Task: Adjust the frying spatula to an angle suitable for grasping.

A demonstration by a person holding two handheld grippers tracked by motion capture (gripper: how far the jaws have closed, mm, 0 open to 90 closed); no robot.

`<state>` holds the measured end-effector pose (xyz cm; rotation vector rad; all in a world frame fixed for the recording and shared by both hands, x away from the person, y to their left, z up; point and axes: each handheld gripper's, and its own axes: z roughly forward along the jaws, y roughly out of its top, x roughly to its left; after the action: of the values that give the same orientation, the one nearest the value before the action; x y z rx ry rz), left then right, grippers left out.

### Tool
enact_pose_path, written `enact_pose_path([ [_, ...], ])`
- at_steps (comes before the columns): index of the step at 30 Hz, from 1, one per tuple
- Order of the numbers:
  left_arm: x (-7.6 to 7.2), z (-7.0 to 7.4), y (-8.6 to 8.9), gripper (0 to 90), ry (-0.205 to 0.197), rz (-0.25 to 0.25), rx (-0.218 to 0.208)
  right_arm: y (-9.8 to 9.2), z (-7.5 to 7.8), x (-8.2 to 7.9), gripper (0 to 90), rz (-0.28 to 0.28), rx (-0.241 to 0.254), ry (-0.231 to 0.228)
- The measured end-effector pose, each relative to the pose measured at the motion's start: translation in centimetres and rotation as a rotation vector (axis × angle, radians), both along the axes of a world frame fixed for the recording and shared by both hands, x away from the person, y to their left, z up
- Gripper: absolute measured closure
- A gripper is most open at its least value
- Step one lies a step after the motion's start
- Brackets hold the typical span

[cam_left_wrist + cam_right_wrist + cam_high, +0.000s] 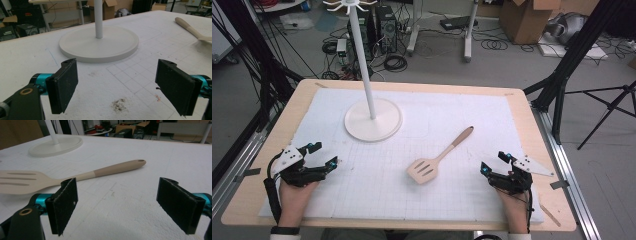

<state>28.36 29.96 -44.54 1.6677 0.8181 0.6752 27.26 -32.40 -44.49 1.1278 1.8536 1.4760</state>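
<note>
high cam looks down over table (522, 107); both tool cams sit low, close, sharing stand base (100, 45) w/ it.

- grey floor (512, 65) behind the table, littered with coiled black cables (395, 63); light even, source not seen
- wooden table (532, 130) with pale edge; white gridded mat (472, 200) covered most of it
- cardboard box (527, 17) at far right; crumpled grey plastic (564, 25) just beside it
- dark computer towers (379, 27) stood at far centre
- white desk legs (468, 30) rose on the floor beyond
- black tripod struts (607, 107) at right; black frame poles (257, 65) at left
- metal rails (569, 185) ran along the table's sides
</note>
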Motion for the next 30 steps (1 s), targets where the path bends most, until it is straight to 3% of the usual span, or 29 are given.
enact_pose_path([
  [15, 0.1, 0.1, -0.2, 19.8, 0.012, 0.014, 0.011, 0.0, 0.0, -0.1, 16.0, -0.004, -0.002, 0.011],
  [16, 0.3, 0.3, -0.4, 19.7, 0.028, -0.003, -0.015, 0.1, 0.0, -0.1, 16.0, -0.006, 0.0, 0.01],
  [17, 0.3, 0.3, -0.4, 19.7, 0.028, -0.003, -0.015, 0.1, 0.0, -0.1, 16.0, -0.006, 0.0, 0.01],
  [23, 0.6, 1.7, -2.7, 19.7, 0.037, -0.057, -0.02, 0.1, 0.0, -0.2, 16.0, -0.007, -0.004, 0.007],
  [30, 1.7, 4.1, -7.0, 20.8, 0.055, -0.15, -0.006, 0.0, 0.0, -0.1, 16.0, -0.016, -0.008, 0.0],
])
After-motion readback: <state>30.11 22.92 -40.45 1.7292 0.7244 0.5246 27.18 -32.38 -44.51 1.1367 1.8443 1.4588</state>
